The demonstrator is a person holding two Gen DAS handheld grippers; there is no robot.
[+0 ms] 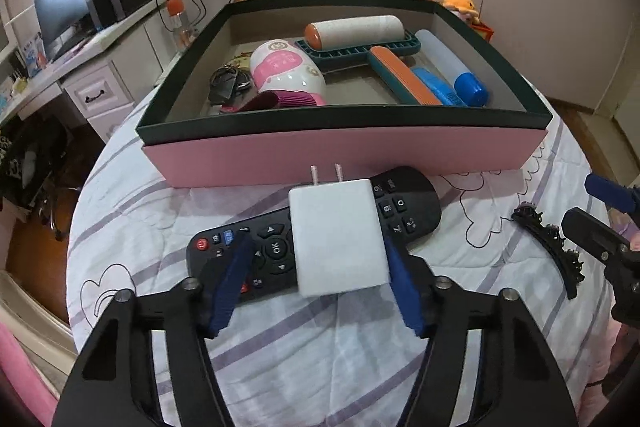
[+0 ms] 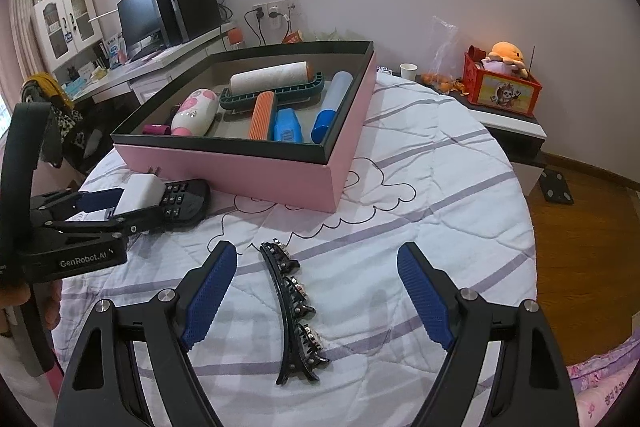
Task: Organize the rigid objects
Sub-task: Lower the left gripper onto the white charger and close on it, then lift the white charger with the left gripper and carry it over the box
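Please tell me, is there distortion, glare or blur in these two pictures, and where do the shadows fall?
Left wrist view: strong fisheye bending, the pink box front edge bows, corners are dark; a soft shadow lies under the white charger. Right wrist view: same curvature, the bed quilt looks round; the hair clip is sharp; light is even, without hard glare.

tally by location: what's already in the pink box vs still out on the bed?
In the pink box: 6 (hair dryer, lint roller, keys, orange brush, blue comb, blue-capped tube)
On the bed: 3 (white charger, remote, hair clip)
Total: 9
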